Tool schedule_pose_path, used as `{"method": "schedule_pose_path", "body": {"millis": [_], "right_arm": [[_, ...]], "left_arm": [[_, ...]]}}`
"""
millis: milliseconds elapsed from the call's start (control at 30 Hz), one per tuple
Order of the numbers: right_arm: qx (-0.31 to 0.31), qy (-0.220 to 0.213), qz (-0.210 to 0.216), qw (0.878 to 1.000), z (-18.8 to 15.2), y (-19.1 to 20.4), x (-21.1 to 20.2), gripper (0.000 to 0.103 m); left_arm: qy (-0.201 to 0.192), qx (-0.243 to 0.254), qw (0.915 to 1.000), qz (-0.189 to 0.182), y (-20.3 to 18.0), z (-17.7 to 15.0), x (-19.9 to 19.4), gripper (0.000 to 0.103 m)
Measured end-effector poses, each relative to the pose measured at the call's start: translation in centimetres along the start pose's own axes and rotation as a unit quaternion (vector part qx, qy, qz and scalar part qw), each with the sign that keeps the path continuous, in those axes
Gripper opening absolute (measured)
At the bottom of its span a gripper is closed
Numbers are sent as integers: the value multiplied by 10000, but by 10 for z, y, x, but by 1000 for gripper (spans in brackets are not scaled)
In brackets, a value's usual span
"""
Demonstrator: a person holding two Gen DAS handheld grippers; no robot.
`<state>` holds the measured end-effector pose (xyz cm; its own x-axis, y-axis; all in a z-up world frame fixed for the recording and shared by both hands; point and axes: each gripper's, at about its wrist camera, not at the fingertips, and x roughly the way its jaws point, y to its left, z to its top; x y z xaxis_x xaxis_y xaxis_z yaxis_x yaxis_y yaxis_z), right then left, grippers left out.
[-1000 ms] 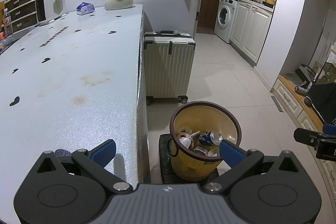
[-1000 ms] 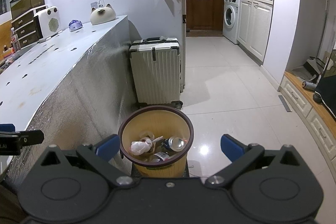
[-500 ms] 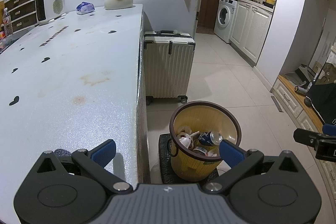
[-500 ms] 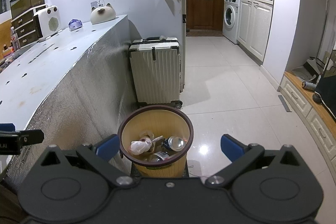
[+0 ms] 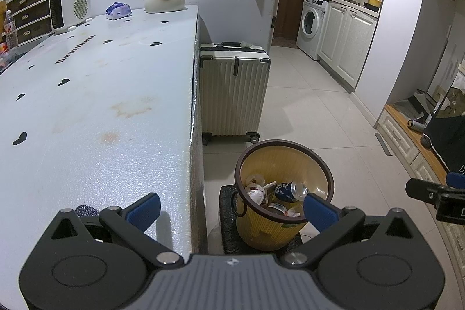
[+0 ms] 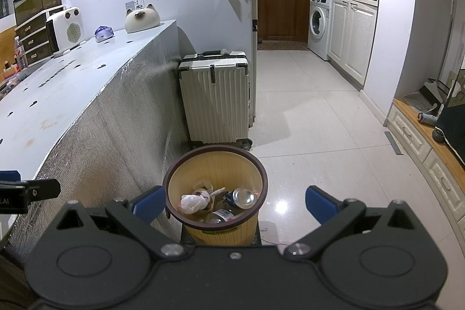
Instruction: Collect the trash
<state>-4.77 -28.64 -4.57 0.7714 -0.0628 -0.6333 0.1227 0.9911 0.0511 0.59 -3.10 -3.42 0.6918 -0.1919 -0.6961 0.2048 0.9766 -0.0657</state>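
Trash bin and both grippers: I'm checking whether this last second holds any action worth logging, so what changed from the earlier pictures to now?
Nothing visibly changed. The left gripper and right gripper hang with jaws open and empty, and the trash bin on the floor beside the table holds the same can and crumpled white bag.
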Motion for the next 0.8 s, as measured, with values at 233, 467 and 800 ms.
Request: {"method": "schedule_pose_path", "body": {"millis": [233,467,800], "right_arm": [[-4,-2,-2,10000,0,0,0,103],[-7,5,-5,10000,0,0,0,103],[-17,-1,3,10000,0,0,1,103]], "left_arm": [[-7,-3,10000,-2,-1,0,0,103],[-11,-4,10000,-8,-2,-1,-1,103],[-13,0,10000,-4,-3,-1,-1,103]]}}
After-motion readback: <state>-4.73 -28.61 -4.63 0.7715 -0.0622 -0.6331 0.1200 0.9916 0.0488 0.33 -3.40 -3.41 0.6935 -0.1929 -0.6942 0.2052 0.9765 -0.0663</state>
